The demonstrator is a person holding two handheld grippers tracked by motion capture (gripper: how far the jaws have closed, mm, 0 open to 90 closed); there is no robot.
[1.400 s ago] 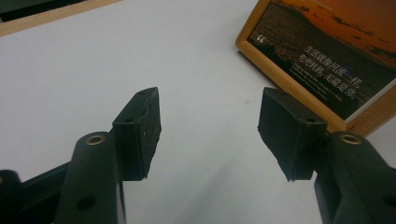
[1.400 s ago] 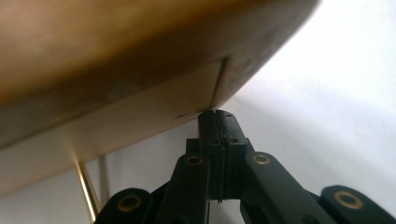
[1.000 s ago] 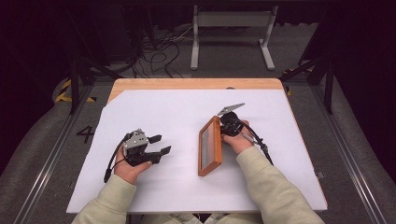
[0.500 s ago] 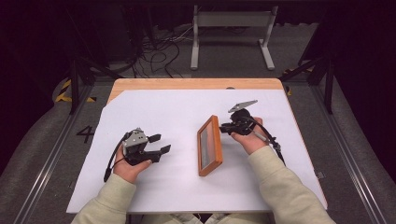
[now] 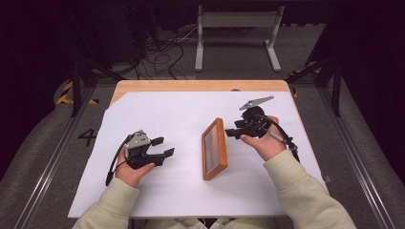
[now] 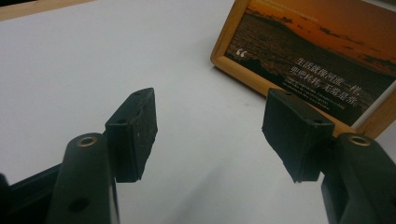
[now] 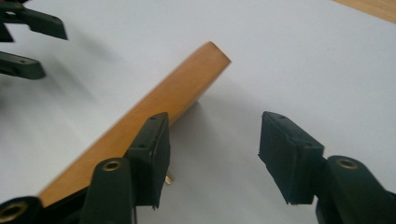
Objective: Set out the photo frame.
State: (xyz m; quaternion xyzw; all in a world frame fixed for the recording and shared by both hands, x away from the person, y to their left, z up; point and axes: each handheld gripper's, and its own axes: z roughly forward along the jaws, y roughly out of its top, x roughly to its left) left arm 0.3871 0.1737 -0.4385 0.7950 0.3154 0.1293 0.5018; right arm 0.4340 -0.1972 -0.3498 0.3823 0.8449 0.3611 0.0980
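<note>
The person wears a pale cream sweatshirt with ribbed cuffs on both sleeves (image 5: 305, 191). Each hand carries a matte black plastic two-jaw gripper: the left gripper (image 5: 162, 147) bears a grey metal block on top, the right gripper (image 5: 231, 129) a grey three-cornered plate. Black cables trail from both. Brass-rimmed screw holes mark the arms behind rough black rubber pads (image 6: 135, 133)

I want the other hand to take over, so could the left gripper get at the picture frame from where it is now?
Probably yes. The left gripper is open and points toward the picture frame, with bare white sheet between them. The right gripper, jaws just opened, is off the frame.
</note>
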